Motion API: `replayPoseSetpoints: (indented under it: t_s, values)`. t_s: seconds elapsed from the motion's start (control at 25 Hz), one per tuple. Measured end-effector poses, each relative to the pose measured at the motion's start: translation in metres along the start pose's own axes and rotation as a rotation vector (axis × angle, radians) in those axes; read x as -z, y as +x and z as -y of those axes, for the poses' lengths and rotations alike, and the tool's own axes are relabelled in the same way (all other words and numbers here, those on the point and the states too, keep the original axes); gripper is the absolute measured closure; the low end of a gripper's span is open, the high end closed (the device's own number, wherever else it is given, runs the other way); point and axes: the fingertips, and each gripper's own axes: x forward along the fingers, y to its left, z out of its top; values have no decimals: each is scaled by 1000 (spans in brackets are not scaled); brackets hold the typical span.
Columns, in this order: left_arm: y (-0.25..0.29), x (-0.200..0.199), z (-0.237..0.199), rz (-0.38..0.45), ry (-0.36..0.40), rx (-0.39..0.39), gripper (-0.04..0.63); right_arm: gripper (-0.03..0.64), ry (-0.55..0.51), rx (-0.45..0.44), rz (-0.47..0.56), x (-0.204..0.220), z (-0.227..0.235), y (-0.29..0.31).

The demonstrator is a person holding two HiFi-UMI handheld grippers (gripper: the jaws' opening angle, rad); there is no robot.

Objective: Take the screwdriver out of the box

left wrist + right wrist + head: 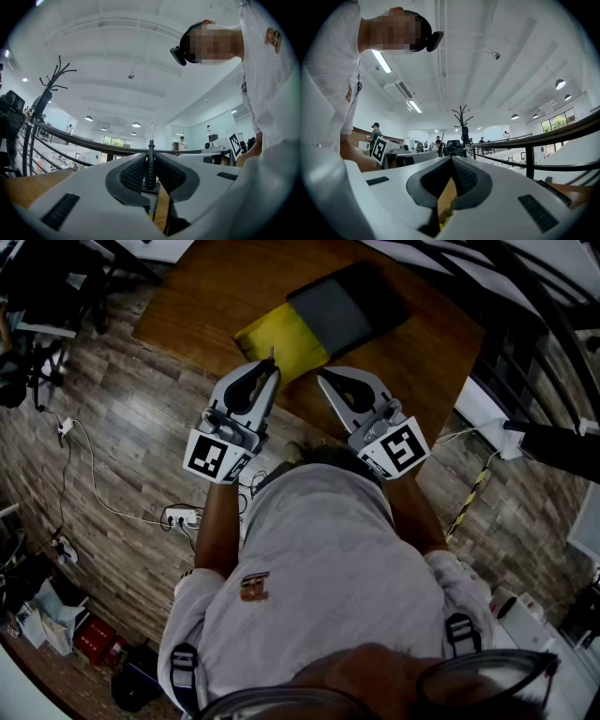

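Note:
The head view shows both grippers held side by side over the near edge of a wooden table (216, 292). My left gripper (270, 373) is shut on a thin black-handled screwdriver (274, 356). In the left gripper view its ribbed handle (150, 164) stands between the pads and the metal shaft points up past the tips of the left gripper (151, 157). A yellow and dark grey box (323, 315) lies on the table just beyond both grippers. My right gripper (324, 381) is shut with nothing in it; in its own view the right gripper (452, 159) shows its tips meeting.
A power strip (180, 517) with cables lies on the wooden floor below left. A red case (94, 638) and clutter sit at the lower left. Dark railing bars (544, 324) run along the right. A coat stand (462, 117) and people are far off.

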Motion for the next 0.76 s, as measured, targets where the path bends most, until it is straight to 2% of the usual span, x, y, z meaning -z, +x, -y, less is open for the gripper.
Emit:
replayPoseSetpoints:
  t_s: [0.76]
  values:
    - [5, 1, 0, -1, 7, -11, 522, 586, 1, -16, 4, 1, 6, 0]
